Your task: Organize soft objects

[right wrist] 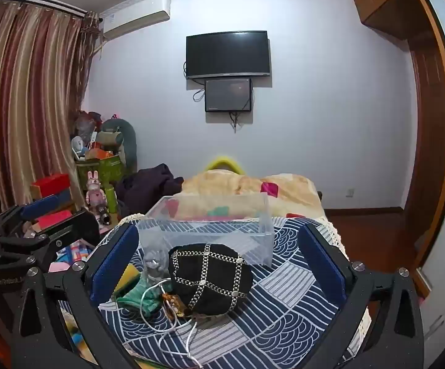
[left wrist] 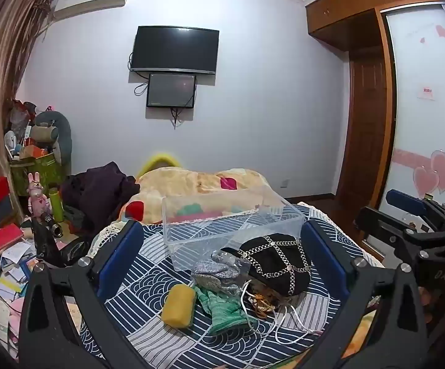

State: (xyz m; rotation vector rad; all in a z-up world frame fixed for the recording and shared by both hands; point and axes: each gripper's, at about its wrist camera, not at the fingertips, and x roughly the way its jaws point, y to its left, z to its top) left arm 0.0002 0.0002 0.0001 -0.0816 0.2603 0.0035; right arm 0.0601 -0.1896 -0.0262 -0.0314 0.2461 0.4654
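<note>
Soft items lay clustered on the blue-and-white wave-patterned bedspread (left wrist: 148, 273): a black rounded cap crossed with silver chain trim (left wrist: 273, 264), a silver-grey glittery fabric piece (left wrist: 219, 272), a green knitted cloth (left wrist: 225, 309) and a yellow rectangular sponge (left wrist: 179, 304). A white cord (left wrist: 284, 326) trailed across the green knitted cloth and out in front of the cap. A clear rectangular plastic bin (left wrist: 231, 224) stood just behind the cluster, holding none of the four items.

The left gripper (left wrist: 222, 264) was spread wide, its blue-padded fingers (left wrist: 121, 255) flanking the cluster without contact. The right gripper (right wrist: 219, 264) was likewise wide apart and held nothing; the cap sat between its fingers (right wrist: 321, 261), touching neither.

A beige patterned quilt (right wrist: 247, 187) lay bunched behind the bin.
</note>
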